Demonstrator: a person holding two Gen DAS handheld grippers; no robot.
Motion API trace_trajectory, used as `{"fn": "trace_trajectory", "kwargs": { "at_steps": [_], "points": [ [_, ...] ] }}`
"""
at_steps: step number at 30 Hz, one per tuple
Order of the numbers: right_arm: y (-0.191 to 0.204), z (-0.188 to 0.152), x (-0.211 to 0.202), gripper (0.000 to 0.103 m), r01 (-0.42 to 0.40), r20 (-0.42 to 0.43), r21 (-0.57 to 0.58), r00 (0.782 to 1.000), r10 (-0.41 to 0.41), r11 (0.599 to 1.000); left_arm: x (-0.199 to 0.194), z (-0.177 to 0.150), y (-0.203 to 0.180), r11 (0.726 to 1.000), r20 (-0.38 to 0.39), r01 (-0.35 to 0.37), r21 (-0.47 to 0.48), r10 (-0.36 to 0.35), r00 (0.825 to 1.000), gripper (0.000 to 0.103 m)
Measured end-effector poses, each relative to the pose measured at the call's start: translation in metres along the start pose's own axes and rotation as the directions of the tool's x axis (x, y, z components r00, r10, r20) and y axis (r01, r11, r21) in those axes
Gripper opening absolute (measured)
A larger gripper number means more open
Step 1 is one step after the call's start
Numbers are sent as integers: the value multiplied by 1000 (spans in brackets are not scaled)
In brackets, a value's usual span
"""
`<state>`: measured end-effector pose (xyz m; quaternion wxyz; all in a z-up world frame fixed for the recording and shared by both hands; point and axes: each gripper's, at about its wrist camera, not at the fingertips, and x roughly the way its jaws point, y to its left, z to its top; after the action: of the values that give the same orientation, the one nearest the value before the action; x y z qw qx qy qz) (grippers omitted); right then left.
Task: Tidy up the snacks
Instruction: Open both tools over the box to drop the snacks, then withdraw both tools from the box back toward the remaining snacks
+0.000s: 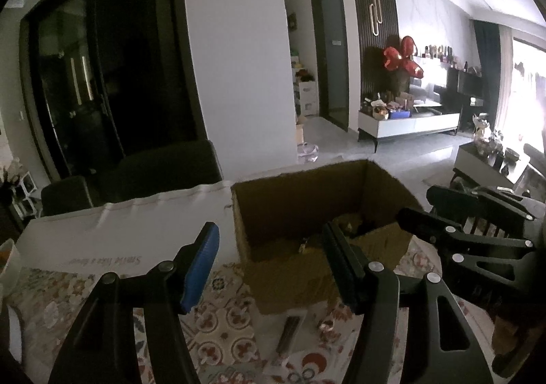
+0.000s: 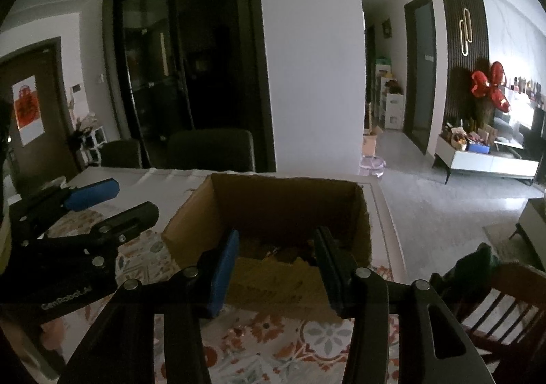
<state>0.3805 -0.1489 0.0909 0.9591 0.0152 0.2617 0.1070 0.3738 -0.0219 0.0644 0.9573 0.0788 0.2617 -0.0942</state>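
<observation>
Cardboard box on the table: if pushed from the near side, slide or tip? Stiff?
The cardboard box likely slides rather than tips: it looks wide and low. Its open top means the walls probably flex under pressure. The patterned tablecloth beneath may bunch up. Only a few items show inside, so probably light.

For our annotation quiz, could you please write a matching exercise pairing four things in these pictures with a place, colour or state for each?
Things:
1. cardboard box
2. left gripper
3. balloons
4. patterned tablecloth

Descriptions:
A. red, by the dark slatted wall panel
B. floral tiles, spread under the box
C. open, with nothing between the pads
D. brown, open at the top, items inside

Pairs: 1-D, 2-C, 3-A, 4-B
</observation>
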Motion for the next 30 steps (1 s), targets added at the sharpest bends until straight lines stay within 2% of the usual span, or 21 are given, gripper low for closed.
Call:
{"fn": "trace_trajectory", "kwargs": {
  "at_steps": [8, 15, 23, 30],
  "points": [
    [16, -25, 4, 47, -13, -38, -3, 999, 13, 1000, 1, -30, 4, 1000, -51, 3, 9, -2, 999, 62],
    [24, -52, 13, 47, -26, -101, 2, 995, 26, 1000, 9, -64, 2, 999, -115, 49, 13, -47, 992, 62],
    [26, -81, 26, 47, -33, -167, 6, 985, 33, 999, 29, -97, -2, 996, -209, 86, 15, -81, 975, 61],
    [28, -100, 42, 47, -28, -230, 15, 973, 30, 999, 55, -122, -8, 993, -292, 115, -7, -112, 950, 58]
  ]
}}
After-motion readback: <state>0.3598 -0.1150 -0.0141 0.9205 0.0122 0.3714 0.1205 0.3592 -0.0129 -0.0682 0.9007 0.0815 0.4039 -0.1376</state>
